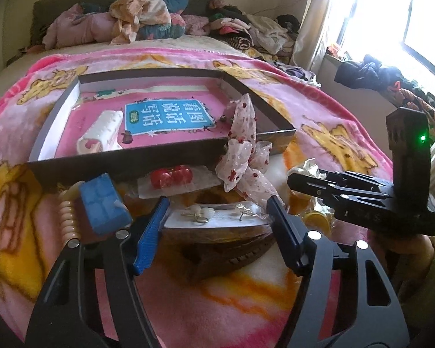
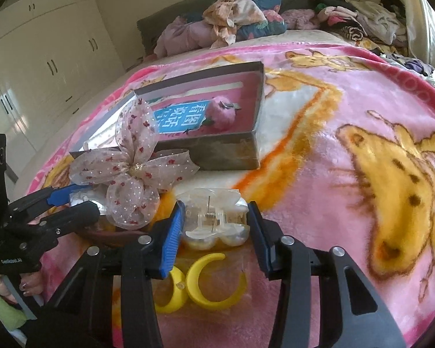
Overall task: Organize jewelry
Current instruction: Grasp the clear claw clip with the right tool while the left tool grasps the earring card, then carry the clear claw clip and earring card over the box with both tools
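A shallow open box [image 1: 124,156] [image 2: 223,150] lies on the pink blanket, holding a white clip [image 1: 101,133] and a pink pompom [image 2: 220,113]. My left gripper [image 1: 217,214] is open around a card of small earrings [image 1: 214,216] lying on a brown hair claw [image 1: 223,249]. A blue eraser-like block [image 1: 104,207], a beaded bracelet [image 1: 68,217] and red beads in a bag [image 1: 171,177] lie nearby. My right gripper [image 2: 214,223] is open around a clear hair claw [image 2: 214,217]. A sheer dotted bow [image 2: 130,168] [image 1: 243,156] leans on the box. Yellow crescent earrings [image 2: 206,284] lie below.
The bed carries a pile of pillows and clothes [image 1: 148,14] at the head. A window [image 1: 391,14] is at the right, white wardrobes [image 2: 37,58] at the left. The pink blanket [image 2: 348,150] stretches to the right of the box.
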`<state>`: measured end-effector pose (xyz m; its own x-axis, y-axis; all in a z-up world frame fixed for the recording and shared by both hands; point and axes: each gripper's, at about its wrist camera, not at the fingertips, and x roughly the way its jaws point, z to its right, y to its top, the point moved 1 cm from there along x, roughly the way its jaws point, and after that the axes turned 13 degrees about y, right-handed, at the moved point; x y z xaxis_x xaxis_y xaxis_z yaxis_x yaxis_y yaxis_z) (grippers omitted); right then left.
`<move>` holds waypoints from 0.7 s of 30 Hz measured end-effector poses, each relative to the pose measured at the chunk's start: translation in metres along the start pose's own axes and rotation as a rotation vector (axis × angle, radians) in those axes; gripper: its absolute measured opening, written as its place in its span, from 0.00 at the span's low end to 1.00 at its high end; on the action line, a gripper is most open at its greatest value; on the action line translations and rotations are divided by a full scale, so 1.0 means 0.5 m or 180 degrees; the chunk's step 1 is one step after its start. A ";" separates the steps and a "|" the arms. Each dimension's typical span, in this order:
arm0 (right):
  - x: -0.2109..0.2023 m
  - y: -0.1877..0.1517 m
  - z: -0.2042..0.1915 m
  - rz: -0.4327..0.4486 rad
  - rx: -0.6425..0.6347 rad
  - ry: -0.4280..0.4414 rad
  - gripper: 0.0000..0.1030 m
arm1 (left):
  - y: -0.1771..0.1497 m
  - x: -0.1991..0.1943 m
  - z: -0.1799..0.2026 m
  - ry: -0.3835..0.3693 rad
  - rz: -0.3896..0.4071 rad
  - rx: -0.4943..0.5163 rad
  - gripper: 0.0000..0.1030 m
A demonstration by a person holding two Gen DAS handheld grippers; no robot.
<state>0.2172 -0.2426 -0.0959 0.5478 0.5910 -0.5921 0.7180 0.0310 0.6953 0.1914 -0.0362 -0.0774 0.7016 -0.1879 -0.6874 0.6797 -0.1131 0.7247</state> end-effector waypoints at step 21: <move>-0.068 0.040 -0.088 0.0288 -0.0185 0.0143 0.41 | 0.058 -0.082 -0.091 0.0191 0.0343 -0.0296 0.58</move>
<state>0.1940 -0.2265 -0.0441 0.5884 0.6291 -0.5080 0.6397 0.0220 0.7683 0.1922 0.0127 -0.0302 0.7813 -0.1350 -0.6094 0.6146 -0.0039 0.7888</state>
